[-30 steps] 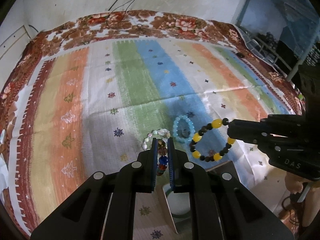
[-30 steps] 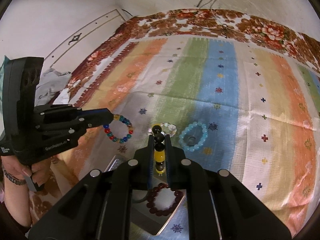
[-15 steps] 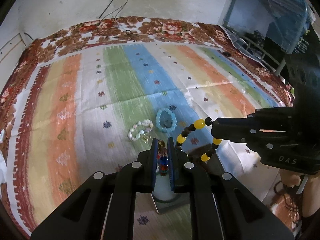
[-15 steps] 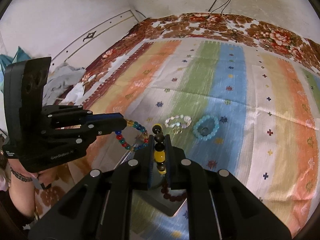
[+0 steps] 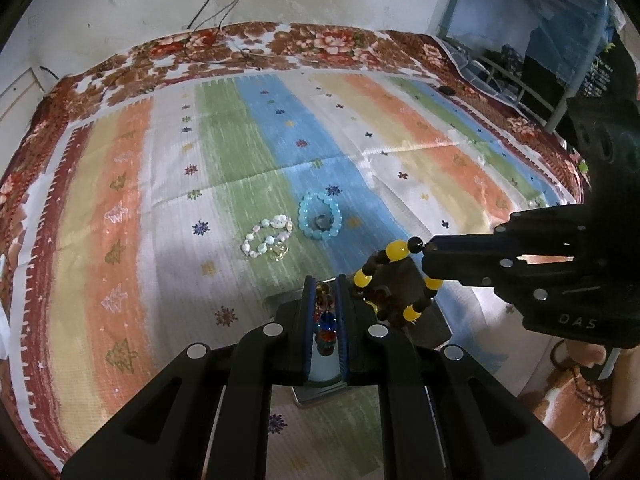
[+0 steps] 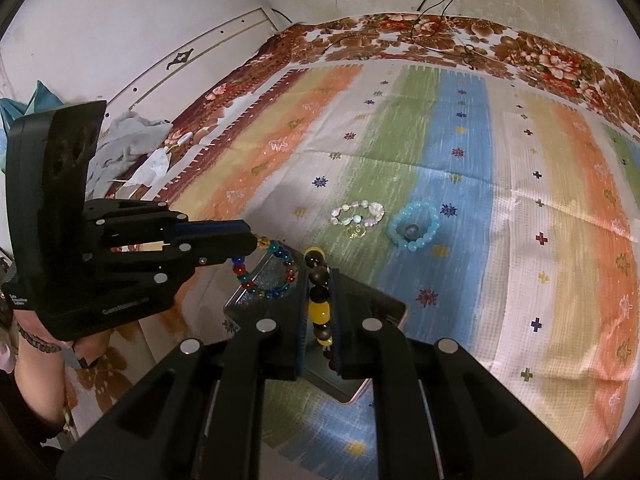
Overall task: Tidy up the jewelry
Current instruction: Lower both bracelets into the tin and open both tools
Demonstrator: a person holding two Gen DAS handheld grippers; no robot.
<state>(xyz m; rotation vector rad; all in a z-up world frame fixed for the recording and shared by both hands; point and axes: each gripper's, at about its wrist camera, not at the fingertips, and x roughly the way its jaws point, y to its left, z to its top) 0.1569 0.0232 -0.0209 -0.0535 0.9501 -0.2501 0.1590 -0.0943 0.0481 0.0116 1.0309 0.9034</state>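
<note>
Closest in, both bracelets hang right over the metal tin (image 6: pixel 352 392) on the striped mat (image 6: pixel 520 280); the left gripper (image 5: pixel 325 312) is pinching the multicolored bead bracelet (image 6: pixel 266 270) and the right gripper (image 6: pixel 319 316) is clamped on the yellow-and-black bracelet (image 5: pixel 394 284). I'd lower each one until the beads pool inside the rim before letting go, one at a time so they don't tangle; further out, the pearl bracelet (image 5: pixel 266 236) and the blue bracelet (image 5: pixel 320 222) lie side by side on the mat, not yet collected.
</note>
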